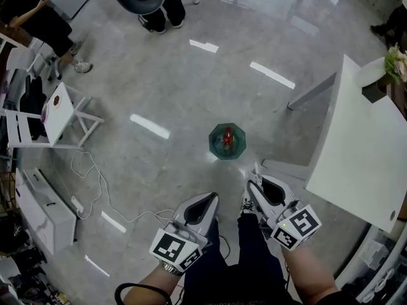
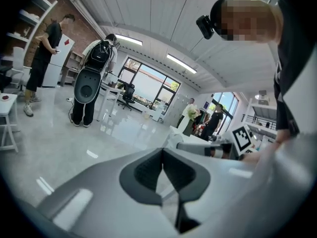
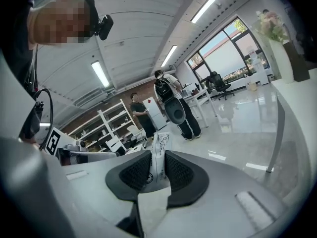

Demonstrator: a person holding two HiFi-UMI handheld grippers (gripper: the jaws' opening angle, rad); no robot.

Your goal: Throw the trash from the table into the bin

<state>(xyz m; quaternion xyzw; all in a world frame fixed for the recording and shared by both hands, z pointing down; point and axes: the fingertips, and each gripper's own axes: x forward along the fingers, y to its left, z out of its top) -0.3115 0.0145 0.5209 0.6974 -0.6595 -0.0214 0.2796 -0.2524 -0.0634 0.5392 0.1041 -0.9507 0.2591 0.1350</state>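
Observation:
In the head view a green bin (image 1: 227, 142) with red rubbish inside stands on the grey floor, a short way ahead of both grippers. My right gripper (image 1: 254, 183) is shut on a white printed wrapper (image 1: 257, 169), which sticks out beyond the fingertips. The right gripper view shows that wrapper (image 3: 160, 150) pinched upright between the black pads (image 3: 179, 173) of the right gripper (image 3: 158, 166). My left gripper (image 1: 210, 199) hangs beside it, to the left and slightly nearer me. In its own view the left gripper (image 2: 162, 155) has its tips touching and nothing between them.
A white table (image 1: 356, 138) stands at the right with a vase of flowers (image 1: 393, 62) on its far end. A white folding stool (image 1: 60, 110) and a floor cable (image 1: 95, 176) lie at the left. People (image 1: 162, 8) stand farther off.

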